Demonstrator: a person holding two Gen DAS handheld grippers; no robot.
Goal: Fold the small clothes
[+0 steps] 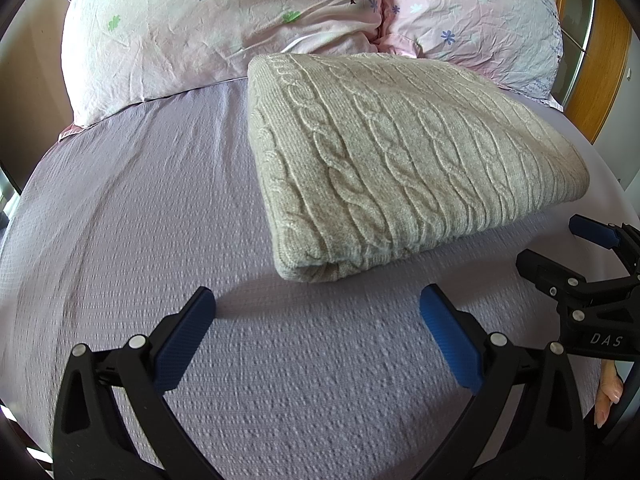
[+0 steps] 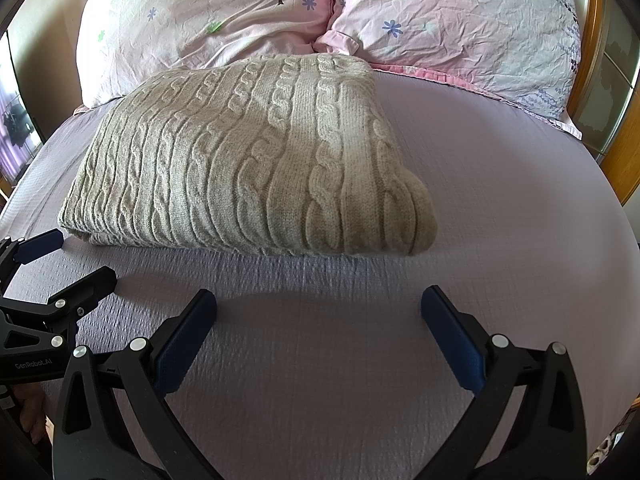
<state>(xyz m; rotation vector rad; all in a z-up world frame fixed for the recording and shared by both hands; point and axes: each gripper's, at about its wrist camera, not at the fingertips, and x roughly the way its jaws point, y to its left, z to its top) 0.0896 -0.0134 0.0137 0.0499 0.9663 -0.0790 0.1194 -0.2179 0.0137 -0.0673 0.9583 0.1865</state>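
Observation:
A beige cable-knit sweater (image 1: 400, 156) lies folded into a thick rectangle on the lilac bed sheet (image 1: 160, 208), close to the pillows; it also shows in the right wrist view (image 2: 248, 168). My left gripper (image 1: 318, 304) is open and empty, just short of the sweater's near left corner. My right gripper (image 2: 320, 304) is open and empty, just short of the sweater's near edge. The right gripper also shows at the right edge of the left wrist view (image 1: 560, 248). The left gripper shows at the left edge of the right wrist view (image 2: 76, 256).
Two pink floral pillows (image 1: 224, 28) (image 1: 480, 16) lean at the head of the bed behind the sweater. A wooden headboard (image 1: 592, 92) stands at the far right. The sheet (image 2: 500, 200) lies flat to the right of the sweater.

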